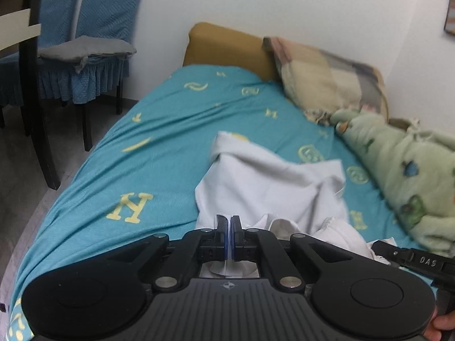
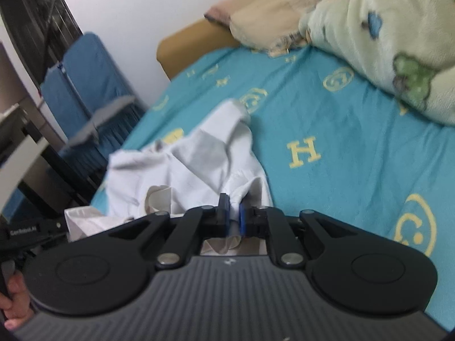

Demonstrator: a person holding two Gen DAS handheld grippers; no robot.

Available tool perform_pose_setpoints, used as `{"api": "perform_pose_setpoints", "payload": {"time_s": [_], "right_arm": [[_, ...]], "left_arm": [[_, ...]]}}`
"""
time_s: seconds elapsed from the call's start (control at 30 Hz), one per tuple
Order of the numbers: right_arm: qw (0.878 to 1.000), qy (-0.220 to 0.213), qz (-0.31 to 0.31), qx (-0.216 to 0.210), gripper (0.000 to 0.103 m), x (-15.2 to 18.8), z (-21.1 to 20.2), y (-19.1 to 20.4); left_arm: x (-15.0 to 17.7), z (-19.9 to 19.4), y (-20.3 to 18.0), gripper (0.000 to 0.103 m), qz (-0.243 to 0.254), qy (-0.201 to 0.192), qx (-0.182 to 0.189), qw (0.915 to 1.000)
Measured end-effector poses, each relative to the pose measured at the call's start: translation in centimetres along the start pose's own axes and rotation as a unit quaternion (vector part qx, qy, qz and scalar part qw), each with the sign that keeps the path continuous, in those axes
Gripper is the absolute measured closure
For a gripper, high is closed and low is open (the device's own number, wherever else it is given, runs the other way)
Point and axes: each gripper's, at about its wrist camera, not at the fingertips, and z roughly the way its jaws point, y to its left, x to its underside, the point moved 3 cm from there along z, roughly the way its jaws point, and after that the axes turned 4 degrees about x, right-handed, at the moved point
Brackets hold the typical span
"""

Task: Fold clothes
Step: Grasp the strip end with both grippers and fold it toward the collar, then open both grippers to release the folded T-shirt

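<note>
A white garment lies crumpled on the teal bed cover, its far end stretched away from me. My left gripper is shut on the garment's near edge, with cloth pinched between the blue pads. My right gripper is shut on another part of the same garment, a bunch of white cloth between its fingers. The right gripper's body shows at the lower right of the left wrist view, and the left gripper's body at the left of the right wrist view.
A green patterned blanket and a patchwork pillow lie along the wall side of the bed. A mustard headboard stands at the far end. Blue-covered chairs and a dark table leg stand left of the bed.
</note>
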Motion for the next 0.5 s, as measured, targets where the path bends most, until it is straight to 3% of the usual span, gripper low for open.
{"api": "perform_pose_setpoints", "payload": {"time_s": [0.03,0.07,0.1,0.13,0.17,0.2,0.33,0.5], "right_arm": [[1.000,0.004,-0.002,0.003,0.086,0.2,0.2,0.0],[1.000,0.006,-0.007,0.007,0.081,0.3,0.2,0.1],[1.000,0.002,-0.015,0.007,0.065,0.3,-0.2,0.4],[1.000,-0.004,-0.026,0.005,0.042,0.4,-0.9,0.8],[0.999,-0.016,-0.037,0.003,0.031,0.5,-1.8,1.3],[0.998,-0.031,-0.049,0.000,0.019,0.5,-3.0,1.9],[0.994,-0.068,-0.087,-0.006,0.020,0.3,-7.9,4.2],[0.990,-0.103,-0.098,-0.003,0.020,0.5,-14.3,6.2]], "left_arm": [[0.2,0.0,0.2,0.095,0.002,0.000,-0.003,1.0000],[0.3,0.1,0.3,0.085,0.004,0.000,-0.006,1.0000],[0.3,-0.5,0.4,0.077,0.004,-0.004,-0.013,0.9999],[0.3,-1.2,0.5,0.058,0.004,-0.009,-0.019,0.9998],[0.3,-2.1,0.4,0.049,0.008,-0.015,-0.017,0.9997],[0.3,-3.3,0.1,0.046,0.014,-0.019,-0.009,0.9997],[0.2,-8.2,-1.3,0.024,0.032,-0.041,-0.006,0.9986],[1.4,-14.5,-3.5,0.012,0.070,-0.073,-0.001,0.9949]]}}
